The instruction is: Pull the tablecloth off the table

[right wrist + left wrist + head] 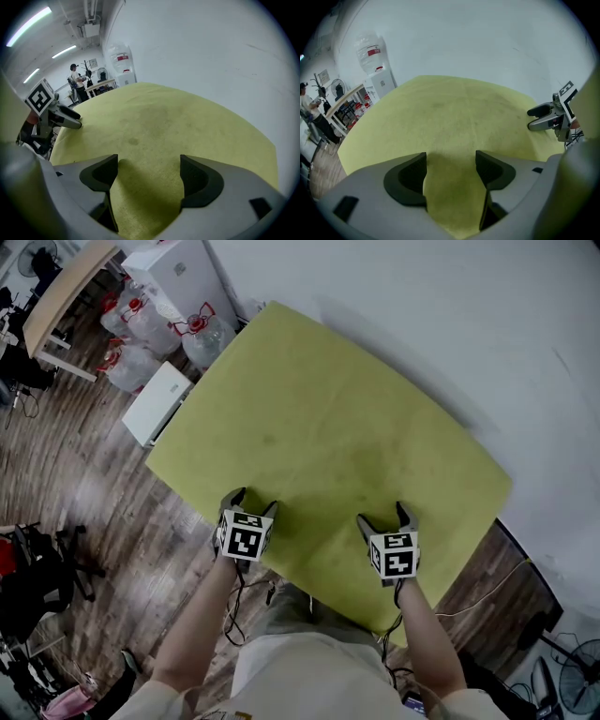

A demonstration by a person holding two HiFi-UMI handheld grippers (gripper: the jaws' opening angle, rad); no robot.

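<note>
A yellow-green tablecloth (328, 442) covers the whole table, lying flat with faint stains. My left gripper (249, 503) hovers over its near edge, jaws wide open, with only flat cloth (454, 126) showing between the pads. My right gripper (384, 518) is a little to the right over the same edge, also open, and nothing is pinched between its pads; the cloth (159, 126) lies beneath. Each gripper shows in the other's view: the right gripper (543, 117) and the left gripper (65, 118).
A white wall (450, 324) runs along the table's far side. Water bottles (202, 334) and a white box (157, 401) stand on the wooden floor at the table's left end. A cable (487, 592) trails on the floor at right. A person (75, 77) stands far off.
</note>
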